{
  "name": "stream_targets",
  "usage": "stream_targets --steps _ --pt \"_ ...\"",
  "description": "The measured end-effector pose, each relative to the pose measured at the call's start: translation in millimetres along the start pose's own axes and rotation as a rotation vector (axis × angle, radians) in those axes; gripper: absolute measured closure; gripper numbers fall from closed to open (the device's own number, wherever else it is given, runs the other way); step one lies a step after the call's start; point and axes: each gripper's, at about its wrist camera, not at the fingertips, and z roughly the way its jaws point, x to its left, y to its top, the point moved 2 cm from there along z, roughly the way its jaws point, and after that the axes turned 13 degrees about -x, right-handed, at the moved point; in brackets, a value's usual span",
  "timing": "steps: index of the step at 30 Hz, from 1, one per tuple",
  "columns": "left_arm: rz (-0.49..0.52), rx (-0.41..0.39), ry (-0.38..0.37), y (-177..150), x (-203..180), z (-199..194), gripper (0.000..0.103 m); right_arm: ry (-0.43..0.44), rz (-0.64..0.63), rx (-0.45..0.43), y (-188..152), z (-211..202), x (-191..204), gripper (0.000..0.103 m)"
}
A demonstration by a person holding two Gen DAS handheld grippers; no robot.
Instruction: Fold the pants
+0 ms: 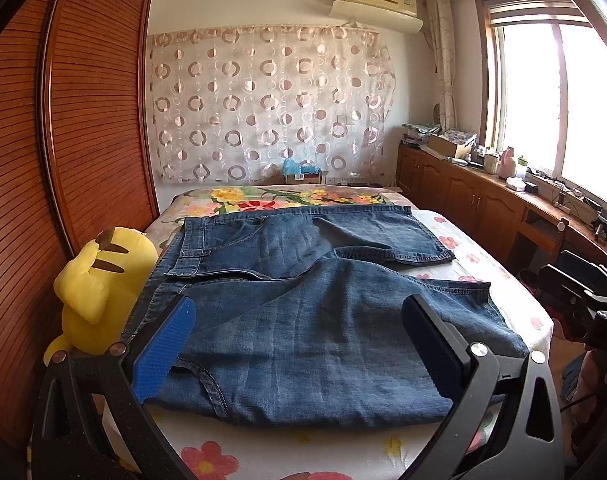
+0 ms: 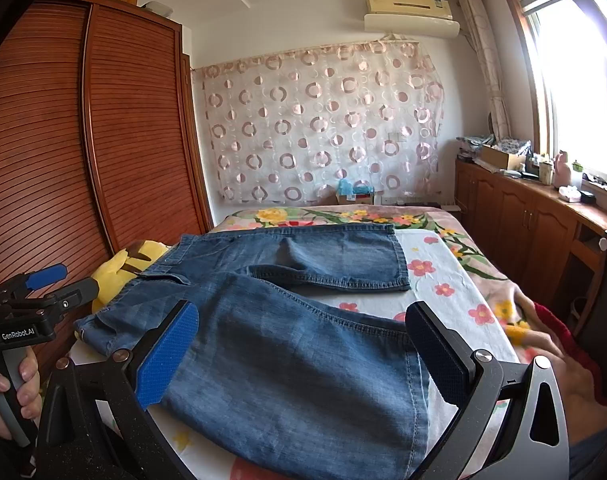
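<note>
Denim pants [image 1: 303, 320] spread across the flowered bed [image 1: 455, 240], legs splayed, no grip taken yet.

Biggest risk, as a judgement: near leg bunched and overlapping the far one, so a lift by one layer alone likely to drag the whole garment askew, or toward the bed edge. Next: waistband close beside the yellow plush toy [image 1: 99, 280], liable to snag or nudge it off during a fold. Smaller: loose hem slipping from a shallow pinch. Left tool [image 1: 299, 344] held low over the near leg, spread wide, nothing between the pads, aimed down the bed. Right tool [image 2: 303, 356] likewise spread, empty, hovering over the same leg nearer its hem.
</note>
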Motion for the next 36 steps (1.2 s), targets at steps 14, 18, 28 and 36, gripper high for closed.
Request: stream_targets --steps 14,18,28,36 --pt "0.0 -0.004 0.002 0.7 -0.5 -1.9 0.0 0.002 0.001 -0.004 0.6 -0.4 0.5 0.0" --pt "-0.002 -0.003 0.0 -0.1 0.3 -2.2 0.0 0.002 0.0 -0.004 0.8 -0.2 0.9 0.0" --pt "-0.003 -0.005 0.0 -0.2 0.6 -2.7 0.0 0.005 -0.001 -0.006 1.1 -0.8 0.7 0.0" --pt "-0.003 -0.006 0.0 -1.3 0.7 -2.8 0.0 0.007 -0.001 -0.006 1.1 -1.1 1.1 0.0"
